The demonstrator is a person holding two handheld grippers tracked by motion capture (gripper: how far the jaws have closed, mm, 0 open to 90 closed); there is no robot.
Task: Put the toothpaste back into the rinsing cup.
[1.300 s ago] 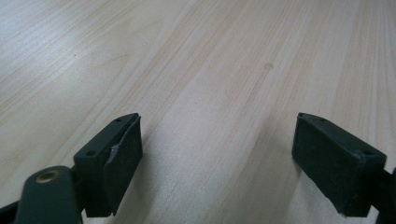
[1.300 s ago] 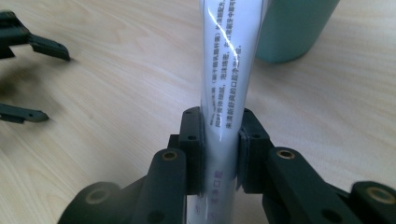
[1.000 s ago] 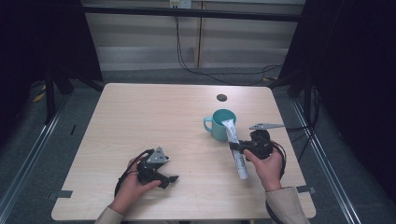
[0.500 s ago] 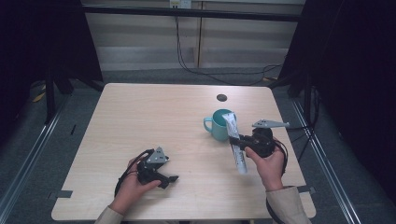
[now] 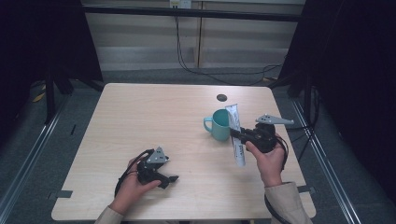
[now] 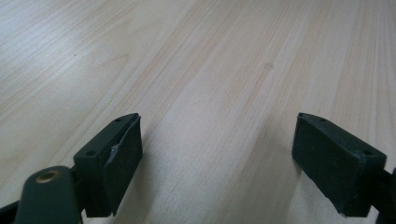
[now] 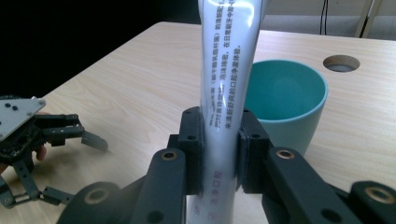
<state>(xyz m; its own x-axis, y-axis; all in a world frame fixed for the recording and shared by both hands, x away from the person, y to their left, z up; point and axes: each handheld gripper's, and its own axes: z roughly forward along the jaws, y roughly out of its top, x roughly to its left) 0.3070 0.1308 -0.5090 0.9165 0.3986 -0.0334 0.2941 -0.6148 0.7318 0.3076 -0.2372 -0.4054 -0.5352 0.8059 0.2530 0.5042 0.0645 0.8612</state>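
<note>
White soft plastic tube with printed writing (image 7: pixel 229 70) held up off worktop, pinched at its lower middle between fingers (image 7: pixel 194 149) of right gripper (image 5: pixel 238 135). Tube long axis runs near upright, top end leaning over round teal cup (image 5: pixel 220 124). Cup stands just behind tube, mouth open, looks empty. Guess: tube goes into cup next, so top must swing over rim. Left gripper (image 5: pixel 170 179) rests far off on pale wooden worktop (image 5: pixel 140 112), fingers spread, holding nothing.

Pale wood table (image 5: pixel 140 121), grey floor (image 5: pixel 154 74), dark curtains (image 5: pixel 42 42).
</note>
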